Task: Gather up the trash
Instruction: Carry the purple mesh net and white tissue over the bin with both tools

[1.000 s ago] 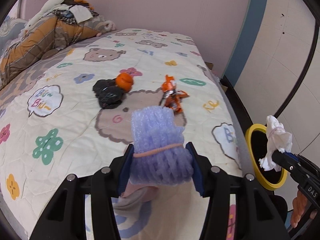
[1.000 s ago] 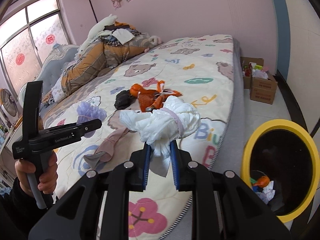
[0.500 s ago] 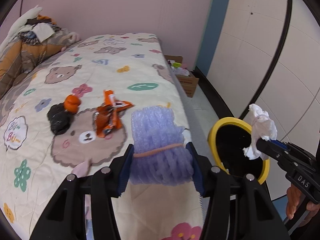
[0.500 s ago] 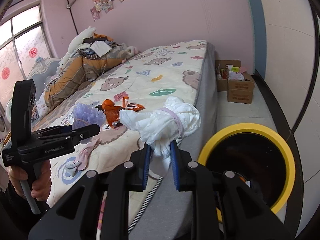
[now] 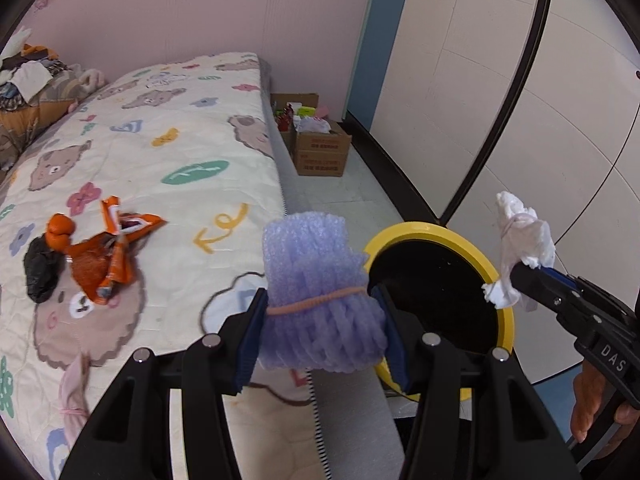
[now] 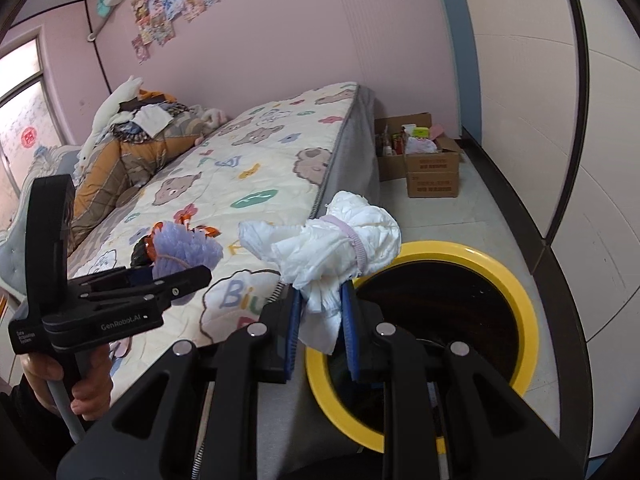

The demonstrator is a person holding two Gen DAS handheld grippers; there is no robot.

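Observation:
My left gripper [image 5: 322, 322] is shut on a purple foam net bundle [image 5: 316, 280] tied with a rubber band, held over the bed's right edge. My right gripper [image 6: 320, 320] is shut on a white paper wad [image 6: 340, 240] banded in pink, held just above the near rim of the yellow-rimmed black bin [image 6: 516, 276]. The bin also shows in the left wrist view [image 5: 424, 230], with the white wad [image 5: 524, 240] over its right side. An orange wrapper [image 5: 108, 252], an orange ball [image 5: 60, 230] and a black bag [image 5: 40, 272] lie on the bed.
The bear-print bed [image 5: 168, 168] fills the left. Cardboard boxes [image 5: 320, 148] with clutter stand on the floor by the far wall. A pink cloth [image 5: 72, 392] lies near the bed's front. A piled blanket [image 6: 132, 152] lies at the head. A white wardrobe [image 5: 500, 92] stands right.
Both grippers have swung right, away from the bed and toward the bin. The white wad now hangs over the bin's rim; the purple bundle has reached the bed's edge.

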